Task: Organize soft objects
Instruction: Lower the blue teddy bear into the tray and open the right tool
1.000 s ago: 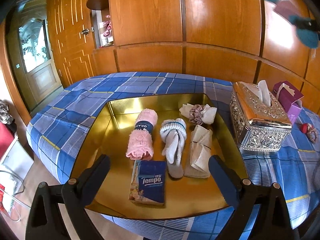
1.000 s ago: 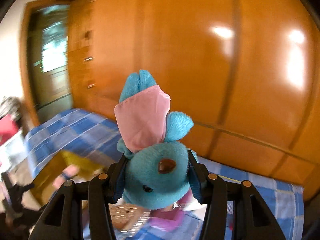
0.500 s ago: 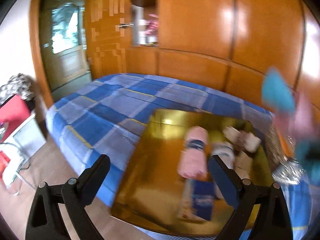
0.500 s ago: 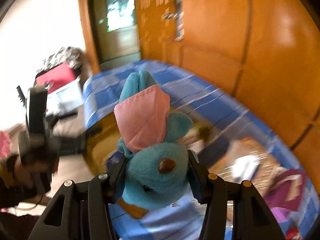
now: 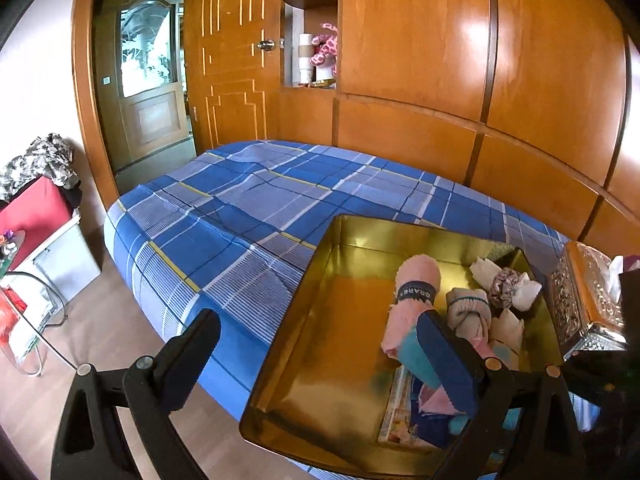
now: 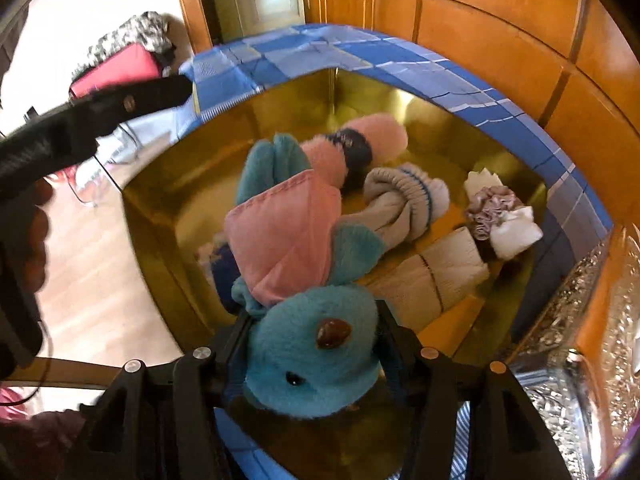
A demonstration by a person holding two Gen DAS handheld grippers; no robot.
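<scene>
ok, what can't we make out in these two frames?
- Tissue pack: left wrist view, mostly covered by the plush and that hand-held gripper's finger; right wrist view, behind the plush.
- Whether the plush touches the tray: contact point hidden under it.
- Right hand-held gripper: pads buried in fur.
- Tissue box: cut by the right edge, both views.

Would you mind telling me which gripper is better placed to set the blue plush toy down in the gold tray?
The right gripper: it is shut on the blue plush toy and hangs over the gold tray. The left gripper is open, empty and off toward the tray's left side.
</scene>
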